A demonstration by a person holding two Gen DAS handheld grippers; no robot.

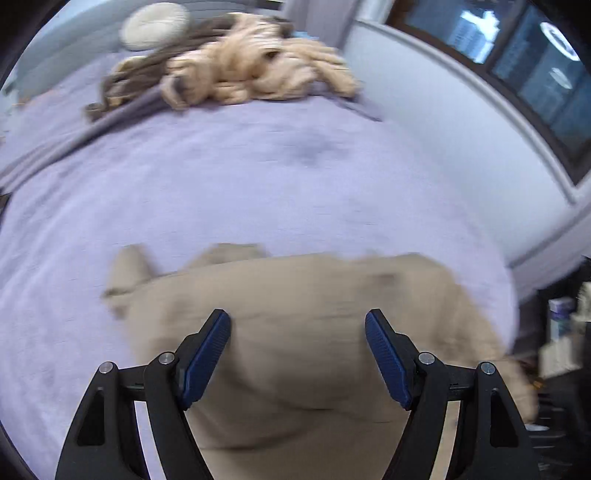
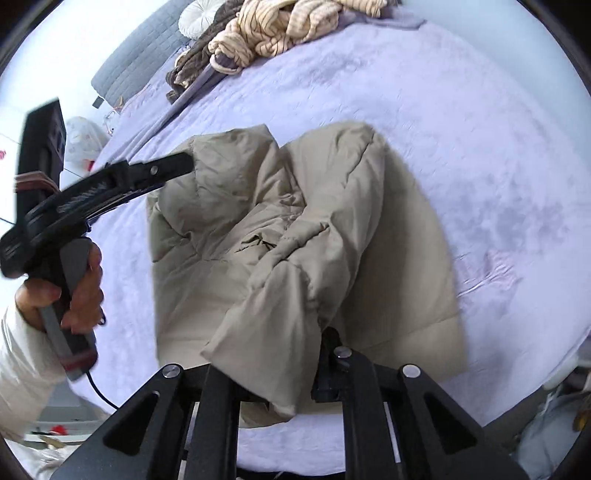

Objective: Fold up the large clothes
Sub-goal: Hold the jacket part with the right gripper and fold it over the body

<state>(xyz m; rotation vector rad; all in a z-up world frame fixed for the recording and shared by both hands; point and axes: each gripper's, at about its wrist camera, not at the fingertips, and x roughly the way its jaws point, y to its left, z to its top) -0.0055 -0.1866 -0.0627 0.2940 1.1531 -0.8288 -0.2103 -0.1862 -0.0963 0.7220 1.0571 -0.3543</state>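
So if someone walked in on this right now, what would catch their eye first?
Probably the puffy beige jacket crumpled mid-bed on the lavender bedspread, one sleeve pinched in the right gripper. Then the left gripper, open above the jacket, and the striped clothes pile at the far end.

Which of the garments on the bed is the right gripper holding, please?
The beige puffer jacket, by its sleeve, in the right gripper; the striped cream garment and brown one lie untouched.
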